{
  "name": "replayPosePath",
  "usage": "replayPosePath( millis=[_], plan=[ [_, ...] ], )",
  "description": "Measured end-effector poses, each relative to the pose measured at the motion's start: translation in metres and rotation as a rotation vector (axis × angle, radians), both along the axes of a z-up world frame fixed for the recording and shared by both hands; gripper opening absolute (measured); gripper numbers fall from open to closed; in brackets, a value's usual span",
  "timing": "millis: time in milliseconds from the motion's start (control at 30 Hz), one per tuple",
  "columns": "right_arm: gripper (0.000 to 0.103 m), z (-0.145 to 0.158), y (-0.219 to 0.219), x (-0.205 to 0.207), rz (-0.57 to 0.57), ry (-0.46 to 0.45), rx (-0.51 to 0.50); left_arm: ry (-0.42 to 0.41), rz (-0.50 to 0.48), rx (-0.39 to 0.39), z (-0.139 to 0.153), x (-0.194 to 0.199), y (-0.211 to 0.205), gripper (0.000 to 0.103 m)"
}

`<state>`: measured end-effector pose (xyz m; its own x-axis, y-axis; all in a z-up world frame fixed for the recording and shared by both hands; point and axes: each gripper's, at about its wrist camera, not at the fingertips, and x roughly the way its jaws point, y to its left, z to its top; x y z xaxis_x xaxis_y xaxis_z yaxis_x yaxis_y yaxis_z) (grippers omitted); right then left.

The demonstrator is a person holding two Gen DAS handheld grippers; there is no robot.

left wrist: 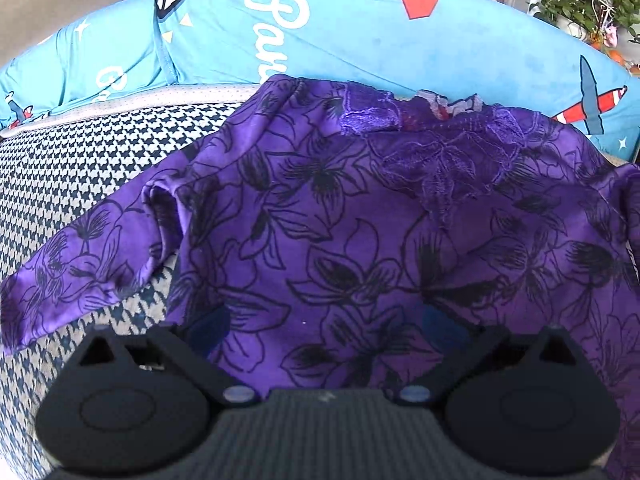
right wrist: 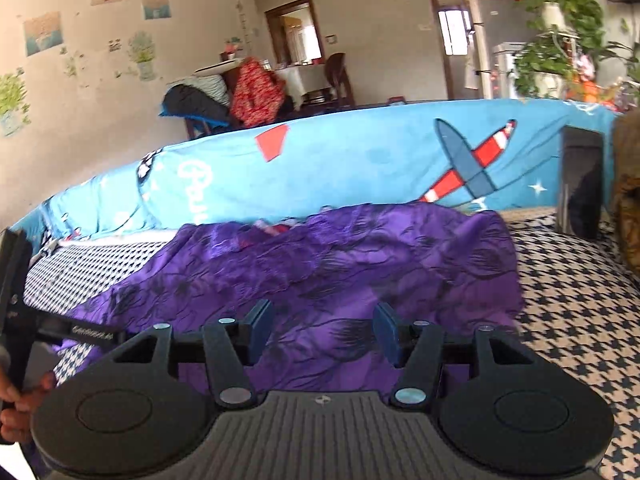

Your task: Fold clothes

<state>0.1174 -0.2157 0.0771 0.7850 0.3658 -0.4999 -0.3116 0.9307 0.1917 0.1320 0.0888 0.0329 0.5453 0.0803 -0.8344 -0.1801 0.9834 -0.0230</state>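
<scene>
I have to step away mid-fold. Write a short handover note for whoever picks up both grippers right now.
Left gripper: jaws wide apart over the purple floral top, nothing pinched.
Right gripper: open, empty, above the top's near edge.
Top lies on the houndstooth cushion, neckline toward the blue airplane-print cover. One sleeve is spread out to the side; the opposite side looks tucked in.
Left to do: fold that sleeve in, then fold the body.

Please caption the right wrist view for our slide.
Open right tool above a purple floral blouse on a houndstooth cushion.
</scene>
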Motion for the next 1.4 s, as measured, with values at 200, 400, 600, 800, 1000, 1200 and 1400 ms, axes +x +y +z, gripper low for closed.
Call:
replayPosePath(
  millis=[200,400,600,800,1000,1200,1400],
  plan=[
    [0.075,-0.004,-0.052,0.013,-0.174,0.018,-0.021,0.009,-0.051,0.002,-0.004,0.0,-0.022,0.103],
    [0.076,-0.032,-0.081,0.035,-0.179,0.215,0.111,0.016,-0.073,-0.008,-0.007,0.002,-0.034,0.103],
    [0.062,-0.045,-0.08,0.04,-0.144,0.265,0.142,0.027,-0.083,-0.008,-0.01,0.006,-0.04,0.103],
    [0.018,-0.037,-0.084,0.035,-0.23,0.195,0.066,0.033,-0.092,-0.003,-0.011,0.007,-0.044,0.103],
    [0.017,-0.003,-0.087,0.01,-0.398,-0.134,-0.122,0.037,-0.093,0.006,-0.014,0.008,-0.046,0.103],
    [0.019,0.004,-0.083,0.006,-0.397,-0.228,-0.267,0.046,-0.102,0.015,-0.016,0.008,-0.047,0.103],
    [0.034,-0.014,-0.09,0.019,-0.081,0.059,-0.027,0.045,-0.104,0.016,-0.016,0.009,-0.046,0.103]
  ],
)
